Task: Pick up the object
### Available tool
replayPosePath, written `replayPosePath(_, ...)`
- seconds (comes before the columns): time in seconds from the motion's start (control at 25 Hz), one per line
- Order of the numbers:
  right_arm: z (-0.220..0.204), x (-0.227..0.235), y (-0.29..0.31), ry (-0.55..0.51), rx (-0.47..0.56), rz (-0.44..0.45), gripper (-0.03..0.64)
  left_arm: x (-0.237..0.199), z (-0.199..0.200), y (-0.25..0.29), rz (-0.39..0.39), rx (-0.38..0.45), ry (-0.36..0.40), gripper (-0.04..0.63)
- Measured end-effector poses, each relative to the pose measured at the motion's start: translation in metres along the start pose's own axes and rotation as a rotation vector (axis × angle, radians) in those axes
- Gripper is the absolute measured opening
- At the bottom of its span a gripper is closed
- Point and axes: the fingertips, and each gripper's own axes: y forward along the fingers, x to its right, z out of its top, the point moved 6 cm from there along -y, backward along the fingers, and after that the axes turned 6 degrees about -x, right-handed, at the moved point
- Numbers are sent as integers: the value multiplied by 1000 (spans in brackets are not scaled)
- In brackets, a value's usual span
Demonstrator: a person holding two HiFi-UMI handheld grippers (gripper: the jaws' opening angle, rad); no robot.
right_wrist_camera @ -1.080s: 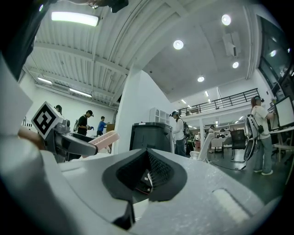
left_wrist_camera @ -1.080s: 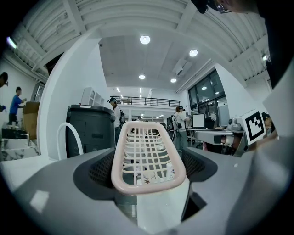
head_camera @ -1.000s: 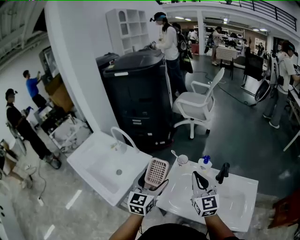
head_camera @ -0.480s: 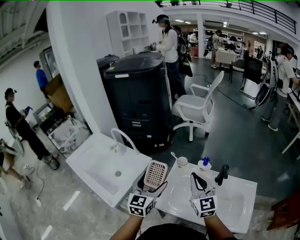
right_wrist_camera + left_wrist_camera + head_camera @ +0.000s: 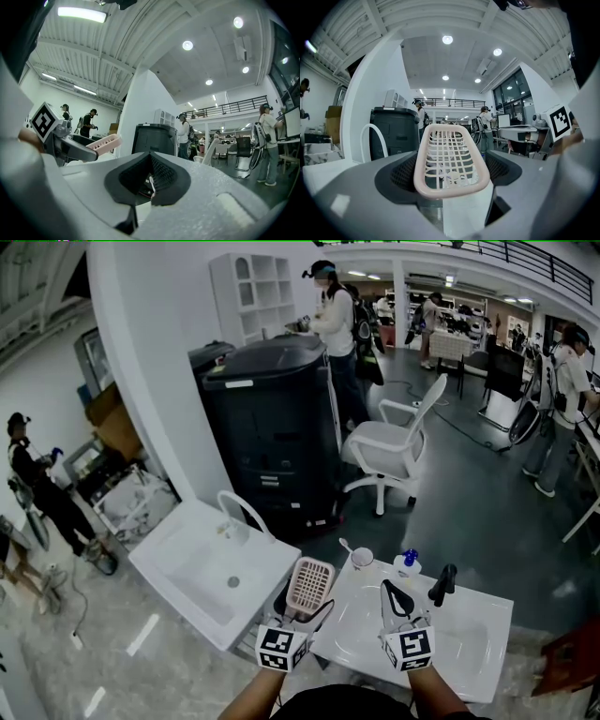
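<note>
The left gripper (image 5: 305, 604) is holding the pink basket (image 5: 312, 583). Its jaws are standing wide apart, and the basket is sitting right between them, with the dark pads pressing on its two long sides. In the left gripper view the basket is filling the whole gap and pointing straight out in front. It is a little plastic basket with lots of holes, and nothing is showing inside it. In the head view it is hanging up in the air, over the near corner of the white sink (image 5: 478, 610) and the gap beside it. It does not look like it is resting on anything, so I think the picking up is already done. The right gripper (image 5: 397, 598) is not helping. Its jaws are pressing together with nothing between them, and it is hovering over the bowl of the white sink, just beside the left gripper. A second sink (image 5: 178, 563) is standing to the left, a bit apart from the basket. At the far edge of the white sink a cup (image 5: 362, 559), a bottle with a blue top (image 5: 408, 564) and a black tap (image 5: 442, 584) are standing, and nobody is touching them. So the main job is looking finished. What is left, I think, is only keeping a good hold so the basket is not slipping out, because the smooth plastic sides could slide on the pads. The task is not saying where the basket should be going after this.
</note>
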Motion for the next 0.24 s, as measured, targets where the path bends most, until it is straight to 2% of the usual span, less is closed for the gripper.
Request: replayPosePath(0.24,-1,5,2,7,-4,-1,2,1,0,3,0,-22,-13,472)
